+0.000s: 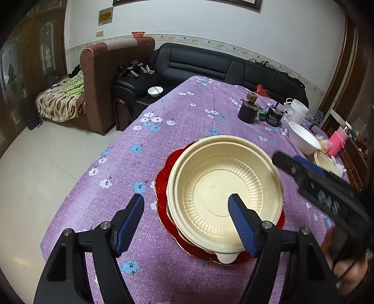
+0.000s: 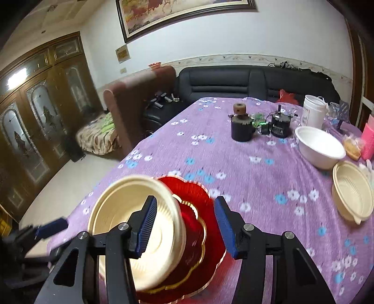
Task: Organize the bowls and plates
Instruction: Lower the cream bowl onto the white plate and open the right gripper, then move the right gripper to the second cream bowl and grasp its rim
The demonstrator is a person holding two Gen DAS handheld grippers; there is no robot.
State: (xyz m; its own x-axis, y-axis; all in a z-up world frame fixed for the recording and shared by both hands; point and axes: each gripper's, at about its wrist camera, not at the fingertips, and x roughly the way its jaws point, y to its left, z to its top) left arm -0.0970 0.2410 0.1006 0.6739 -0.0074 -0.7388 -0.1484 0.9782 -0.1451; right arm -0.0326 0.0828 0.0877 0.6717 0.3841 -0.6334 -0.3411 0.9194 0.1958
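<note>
Cream bowls (image 1: 224,187), nested, sit on red plates (image 1: 163,184) at the near end of the purple tablecloth (image 1: 187,117); we judge this stack deliberate, like with like. Our left gripper (image 1: 187,224) stands spread, pinching nothing, its right-hand pad over the bowl interior, the other clear of the rim at nine o'clock. Our right gripper (image 2: 184,226) is likewise spread and empty, straddling the bowl's rim at three o'clock. Another cream bowl (image 2: 350,191) and a white bowl (image 2: 320,147) wait unstacked toward two o'clock.

A home living room, shown by a black sofa (image 2: 245,81), brown armchair (image 1: 109,77), framed painting (image 2: 184,16), carved wooden doors (image 2: 39,112), table (image 2: 233,163) covered with floral cloth.
</note>
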